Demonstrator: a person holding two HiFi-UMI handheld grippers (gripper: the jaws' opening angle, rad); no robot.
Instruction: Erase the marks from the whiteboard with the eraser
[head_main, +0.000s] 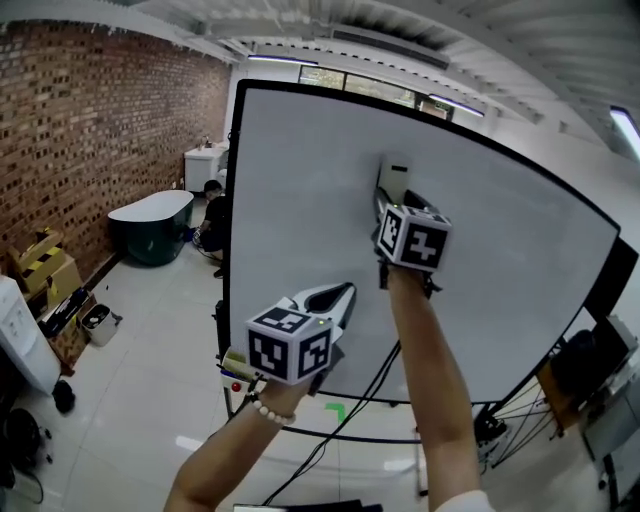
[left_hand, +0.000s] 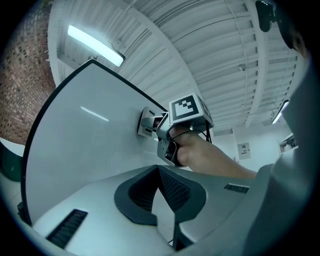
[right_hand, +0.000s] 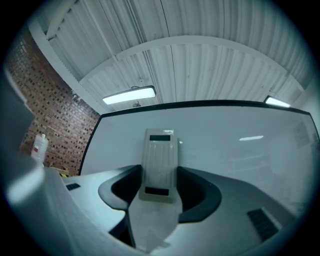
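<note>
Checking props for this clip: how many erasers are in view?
1: the eraser, gripped by the right tool, against the upper middle of the whiteboard. The left tool is shut and empty.

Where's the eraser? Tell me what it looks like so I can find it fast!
Find the big black-framed whiteboard in the middle of the room. Near its upper middle the right gripper holds a small, pale grey, ribbed block against the board: the eraser. The left gripper, lower down, holds nothing.
</note>
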